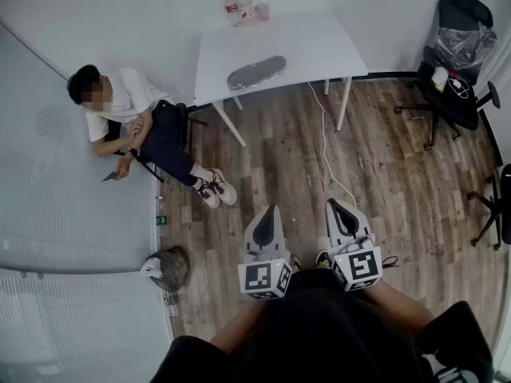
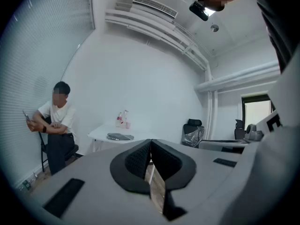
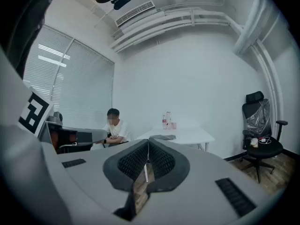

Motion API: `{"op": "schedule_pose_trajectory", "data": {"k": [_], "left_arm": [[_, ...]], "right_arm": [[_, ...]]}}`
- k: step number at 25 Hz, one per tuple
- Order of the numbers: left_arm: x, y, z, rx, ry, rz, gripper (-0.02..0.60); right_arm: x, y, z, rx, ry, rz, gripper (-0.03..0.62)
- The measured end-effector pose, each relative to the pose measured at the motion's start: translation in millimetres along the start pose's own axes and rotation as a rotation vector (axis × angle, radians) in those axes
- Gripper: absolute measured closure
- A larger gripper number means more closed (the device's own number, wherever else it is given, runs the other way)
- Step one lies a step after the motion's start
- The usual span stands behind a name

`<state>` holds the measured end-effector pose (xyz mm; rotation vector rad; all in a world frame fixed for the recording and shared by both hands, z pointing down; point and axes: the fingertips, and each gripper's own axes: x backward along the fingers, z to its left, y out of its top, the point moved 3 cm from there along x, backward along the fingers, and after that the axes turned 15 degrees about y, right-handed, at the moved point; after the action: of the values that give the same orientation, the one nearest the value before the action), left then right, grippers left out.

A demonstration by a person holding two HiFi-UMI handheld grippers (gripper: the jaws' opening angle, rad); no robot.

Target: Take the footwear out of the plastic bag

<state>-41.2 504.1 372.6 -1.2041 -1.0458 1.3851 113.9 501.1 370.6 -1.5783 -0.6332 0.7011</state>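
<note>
Cool, even indoor light all around me, shadows soft and faint. Fisheye bends every edge hard; the corners fall to black.

Ahead of me the white table carries a long grey bundle near its front edge and bottles at the far edge (labels too small to read). A white cable trails across the wooden floor.
</note>
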Motion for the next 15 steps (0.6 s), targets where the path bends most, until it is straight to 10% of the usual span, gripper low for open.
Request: {"op": "schedule_pose_trajectory", "data": {"k": [15], "left_arm": [[4, 3, -11, -0.038, -0.047, -0.01, 0.558]], "right_arm": [[5, -7, 12, -0.004, 0.055, 0.043, 0.574]]}}
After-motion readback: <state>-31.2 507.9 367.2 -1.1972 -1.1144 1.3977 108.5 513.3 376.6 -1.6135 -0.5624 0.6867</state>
